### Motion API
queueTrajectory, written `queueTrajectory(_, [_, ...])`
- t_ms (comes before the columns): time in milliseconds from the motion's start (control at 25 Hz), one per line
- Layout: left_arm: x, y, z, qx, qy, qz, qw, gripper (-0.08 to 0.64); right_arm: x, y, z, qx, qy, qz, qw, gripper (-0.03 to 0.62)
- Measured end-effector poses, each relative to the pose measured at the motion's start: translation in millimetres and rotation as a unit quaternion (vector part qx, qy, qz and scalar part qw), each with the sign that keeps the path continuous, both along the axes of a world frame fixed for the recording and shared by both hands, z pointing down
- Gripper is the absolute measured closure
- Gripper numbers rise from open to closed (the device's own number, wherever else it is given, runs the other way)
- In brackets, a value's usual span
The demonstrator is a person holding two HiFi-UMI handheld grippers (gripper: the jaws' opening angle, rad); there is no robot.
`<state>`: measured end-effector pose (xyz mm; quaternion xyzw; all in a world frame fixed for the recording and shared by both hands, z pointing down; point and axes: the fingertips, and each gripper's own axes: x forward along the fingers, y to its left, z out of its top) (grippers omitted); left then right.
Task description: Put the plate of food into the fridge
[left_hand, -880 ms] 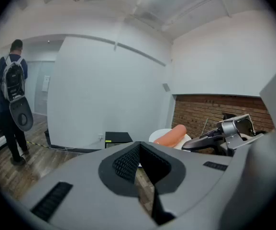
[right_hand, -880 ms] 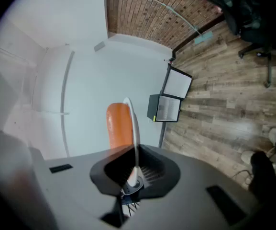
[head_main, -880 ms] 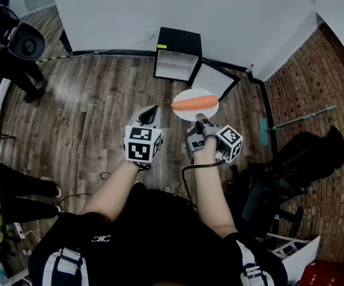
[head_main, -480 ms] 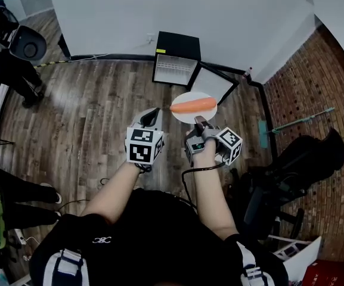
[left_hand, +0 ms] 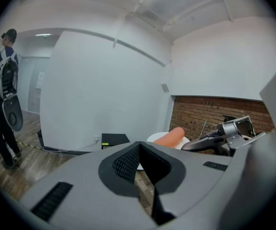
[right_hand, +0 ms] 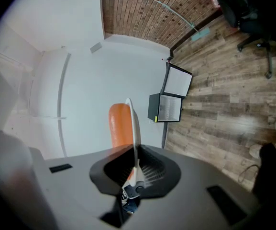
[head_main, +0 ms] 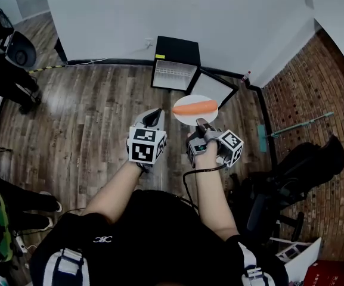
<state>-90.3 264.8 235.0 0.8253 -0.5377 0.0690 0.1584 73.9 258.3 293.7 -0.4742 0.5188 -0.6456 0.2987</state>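
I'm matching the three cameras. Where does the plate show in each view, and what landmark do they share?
Head view: plate at centre, just below the open fridge.
Left gripper view: plate slightly right of centre, low, partly hidden.
Right gripper view: plate edge-on at centre, clamped in the right gripper.
Shared landmark: the black fridge, also at and.

Your right gripper (head_main: 200,124) grips the plate's (head_main: 188,118) near rim; orange food (head_main: 194,107) lies across it; the open fridge (head_main: 177,51) stands just beyond.
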Motion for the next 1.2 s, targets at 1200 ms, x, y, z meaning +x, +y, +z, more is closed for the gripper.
queueTrajectory(1200, [11.7, -157.6, 33.6, -0.035, -0.014, 0.039, 0.9985, 0.563, 21.8, -145.1, 33.9, -0.013, -0.021, 0.039, 0.999, 0.56])
